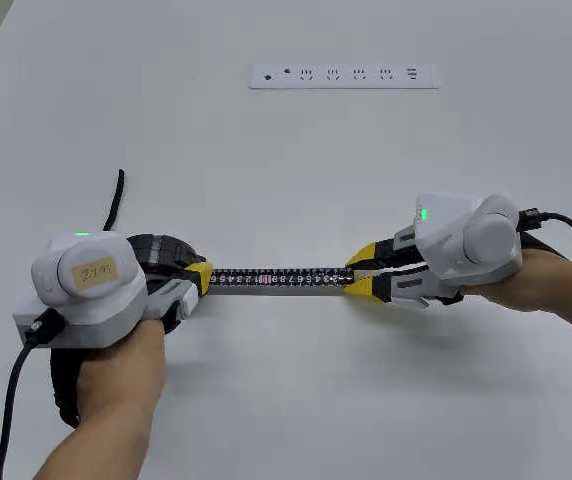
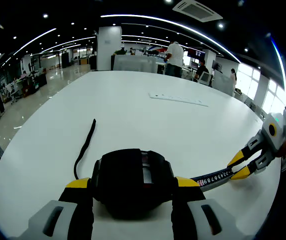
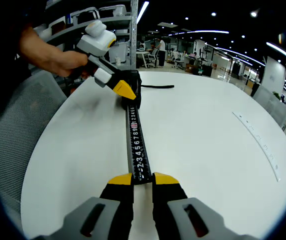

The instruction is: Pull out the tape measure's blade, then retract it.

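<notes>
While the tape measure's black case is clamped between the yellow-tipped fingers of the left gripper, its blade is held stretched across the white table.

The case is seated on the table at the person's left, with one finger pressed against each side. The blade's free end is pinched between the narrowly set fingers of the right gripper, and the numbered strip is laid straight between the two grippers. A black strap is seen behind the case, and a white power strip is placed well apart at the far side.
</notes>
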Motion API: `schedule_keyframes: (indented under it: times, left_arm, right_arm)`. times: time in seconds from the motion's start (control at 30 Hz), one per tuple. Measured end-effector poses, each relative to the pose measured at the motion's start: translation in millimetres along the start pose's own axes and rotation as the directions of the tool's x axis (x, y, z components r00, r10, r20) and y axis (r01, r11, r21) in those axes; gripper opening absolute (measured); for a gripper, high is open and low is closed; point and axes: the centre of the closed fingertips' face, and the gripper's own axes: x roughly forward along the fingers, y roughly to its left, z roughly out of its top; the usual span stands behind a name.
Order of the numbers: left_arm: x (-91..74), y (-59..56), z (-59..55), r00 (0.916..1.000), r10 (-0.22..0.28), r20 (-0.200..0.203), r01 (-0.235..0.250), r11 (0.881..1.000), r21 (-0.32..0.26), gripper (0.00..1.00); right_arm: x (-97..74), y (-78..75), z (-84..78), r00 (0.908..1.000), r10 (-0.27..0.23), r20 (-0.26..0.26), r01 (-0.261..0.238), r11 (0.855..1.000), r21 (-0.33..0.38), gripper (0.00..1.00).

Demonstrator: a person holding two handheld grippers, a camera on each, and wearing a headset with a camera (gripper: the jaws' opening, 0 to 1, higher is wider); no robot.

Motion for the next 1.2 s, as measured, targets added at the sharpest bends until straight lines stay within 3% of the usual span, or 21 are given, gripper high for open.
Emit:
schedule_keyframes:
  times: [1.2]
  left_arm:
    - [2.1,-0.5,-0.1,1.0,-0.001,-0.003,0.001,1.0,-0.003,0.59]
  right_arm:
    - [17.3,-2.3,9.3,0.9999,0.003,0.012,-0.003,1.0,0.006,0.12]
